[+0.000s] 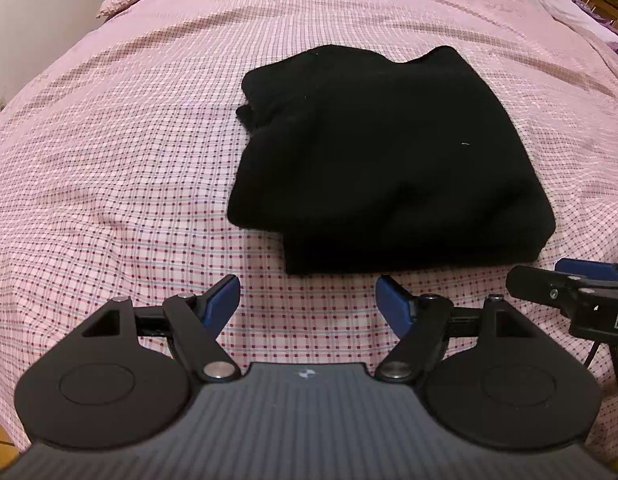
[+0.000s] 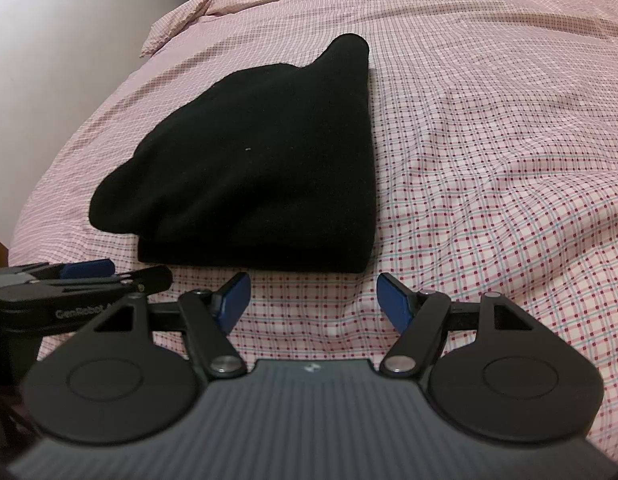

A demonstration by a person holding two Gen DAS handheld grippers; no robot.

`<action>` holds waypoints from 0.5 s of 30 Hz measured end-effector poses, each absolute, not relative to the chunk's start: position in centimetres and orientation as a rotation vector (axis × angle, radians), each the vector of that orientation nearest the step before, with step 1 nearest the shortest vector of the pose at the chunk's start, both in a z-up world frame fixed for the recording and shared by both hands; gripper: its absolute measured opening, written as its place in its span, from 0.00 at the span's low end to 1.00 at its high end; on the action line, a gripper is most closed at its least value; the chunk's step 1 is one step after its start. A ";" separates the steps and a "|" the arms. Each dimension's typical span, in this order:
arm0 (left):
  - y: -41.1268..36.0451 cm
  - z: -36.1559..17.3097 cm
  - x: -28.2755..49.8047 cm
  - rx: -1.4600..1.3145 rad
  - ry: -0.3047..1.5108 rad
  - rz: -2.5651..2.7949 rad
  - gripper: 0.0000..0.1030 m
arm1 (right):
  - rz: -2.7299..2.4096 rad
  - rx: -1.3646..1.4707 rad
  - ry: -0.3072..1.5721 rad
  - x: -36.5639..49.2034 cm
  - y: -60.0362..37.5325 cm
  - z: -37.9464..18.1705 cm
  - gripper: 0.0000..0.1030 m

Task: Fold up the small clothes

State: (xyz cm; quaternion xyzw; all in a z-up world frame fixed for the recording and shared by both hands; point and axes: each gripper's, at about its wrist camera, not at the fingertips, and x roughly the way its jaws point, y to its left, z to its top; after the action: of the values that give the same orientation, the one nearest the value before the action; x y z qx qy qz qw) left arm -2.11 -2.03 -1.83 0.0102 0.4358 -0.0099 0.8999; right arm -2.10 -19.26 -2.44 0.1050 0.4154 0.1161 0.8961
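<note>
**A:** Black fleece, by the look of it: the black garment (image 1: 373,152) lies folded into a thick, several-layered bundle on the pink checked bedspread (image 1: 109,160), toward the near side of the bed. Why are both tools held back from it?

**B:** My guess is that the fold is about done. The left gripper (image 1: 309,304) hangs just short of the bundle's near edge with its blue pads spread and only bedspread between them. The right gripper (image 2: 311,302) is the same: jaws apart, nothing pinched, just near the front edge. The two sit side by side, each showing at the margin of the other's view.

**A:** And how does the bundle lie?

**B:** Its long axis runs near to far, away from the grippers. The near edge is straight and stacked, a clean fold line across. The far end narrows; its far right corner rises to a soft peak, and the left side bulges loosely, with a rumpled bit poking out halfway along.

**A:** So that left side is the untidy part?

**B:** I'd say so; if anything needs tucking, it is there.
</note>
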 end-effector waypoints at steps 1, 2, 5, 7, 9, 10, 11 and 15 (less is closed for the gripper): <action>-2.0 -1.8 -2.1 0.021 0.902 -0.020 0.77 | 0.241 0.217 0.861 -2.1 -19.3 -2.4 0.69; -2.1 -1.8 -2.2 0.020 0.902 -0.019 0.77 | 0.241 0.217 0.860 -2.1 -19.3 -2.4 0.69; -2.1 -1.8 -2.2 0.021 0.901 -0.020 0.77 | 0.241 0.217 0.861 -2.1 -19.3 -2.4 0.69; -2.2 -1.7 -2.3 0.022 0.900 -0.021 0.77 | 0.240 0.216 0.860 -2.1 -19.2 -2.4 0.69; -2.2 -1.7 -2.4 0.023 0.900 -0.020 0.77 | 0.241 0.216 0.859 -2.1 -19.2 -2.4 0.69; -2.2 -1.7 -2.4 0.023 0.900 -0.020 0.77 | 0.241 0.215 0.859 -2.1 -19.2 -2.4 0.69; -2.2 -1.7 -2.4 0.022 0.900 -0.020 0.76 | 0.241 0.215 0.859 -2.1 -19.3 -2.4 0.69; -2.2 -1.7 -2.4 0.023 0.900 -0.019 0.77 | 0.241 0.214 0.858 -2.2 -19.2 -2.3 0.69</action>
State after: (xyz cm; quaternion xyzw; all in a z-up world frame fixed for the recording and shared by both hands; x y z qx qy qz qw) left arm -2.36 -2.23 -1.71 0.0109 0.4350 -0.0093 0.9003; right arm -2.16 -19.22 -2.33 0.1033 0.4142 0.1162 0.8968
